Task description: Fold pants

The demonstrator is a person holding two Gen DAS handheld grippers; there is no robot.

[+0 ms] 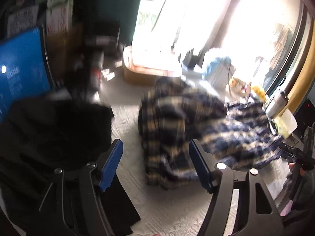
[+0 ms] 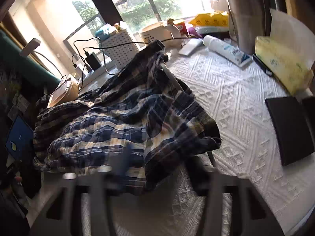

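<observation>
The blue, cream and black plaid pants lie crumpled in a heap on the white textured table cover. In the left wrist view the plaid pants lie just ahead of my left gripper. Its blue pads stand apart, with only the heap's near edge and bare cover showing between them. A black garment lies to its left. My right gripper is a motion-blurred shape at the bottom of its view. Its fingers are spread wide over the near edge of the pants, pressing on nothing.
A grey rod lies across the pants. Behind them stand a white basket, chargers with cables and a bowl. To the right are a tube, a steel tumbler, yellow tissues and a black box.
</observation>
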